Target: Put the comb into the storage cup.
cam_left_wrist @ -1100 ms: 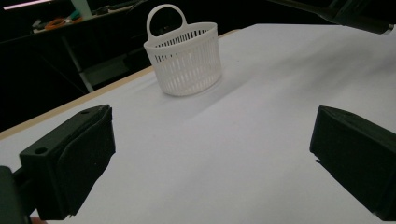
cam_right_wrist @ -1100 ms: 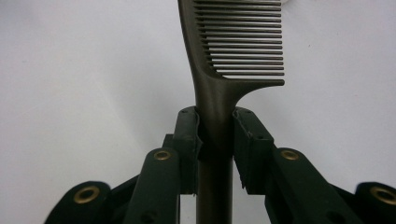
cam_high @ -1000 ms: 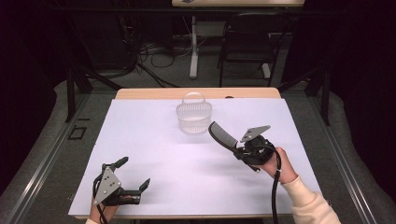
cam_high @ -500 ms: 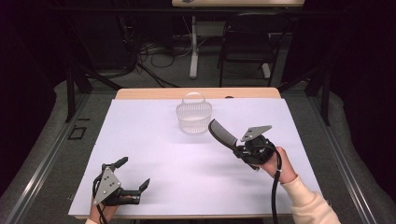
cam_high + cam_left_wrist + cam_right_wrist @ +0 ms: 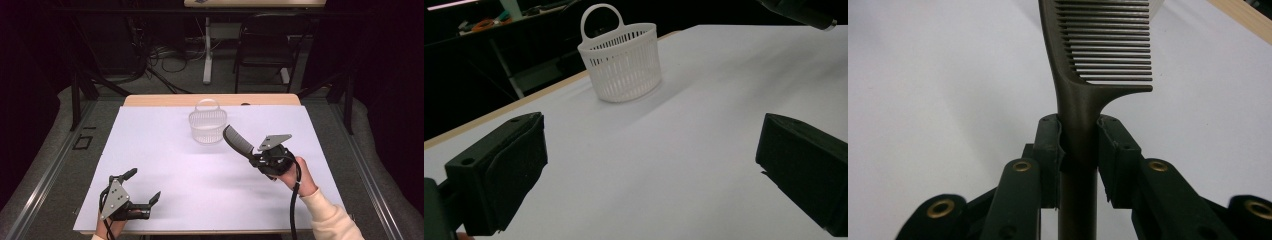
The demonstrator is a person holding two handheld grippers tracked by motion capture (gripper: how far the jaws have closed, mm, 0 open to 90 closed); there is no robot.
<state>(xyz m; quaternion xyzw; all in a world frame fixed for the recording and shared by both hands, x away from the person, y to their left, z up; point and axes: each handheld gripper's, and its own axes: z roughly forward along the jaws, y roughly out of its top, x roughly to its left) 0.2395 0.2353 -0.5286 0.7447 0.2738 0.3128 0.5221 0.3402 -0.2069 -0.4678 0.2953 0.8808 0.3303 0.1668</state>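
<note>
high view | right gripper (image 5: 256, 156) raised, jaws clamping comb (image 5: 238, 142) | left gripper (image 5: 142, 187) low, jaws wide, empty

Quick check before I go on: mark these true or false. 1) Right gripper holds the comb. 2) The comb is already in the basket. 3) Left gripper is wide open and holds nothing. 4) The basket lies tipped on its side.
1) The right gripper clamps the comb by its handle: true.
2) False: the comb is held in the air beside the white basket.
3) The left gripper is open, nothing between its jaws: true.
4) False: the basket stands upright, handle up.
</note>
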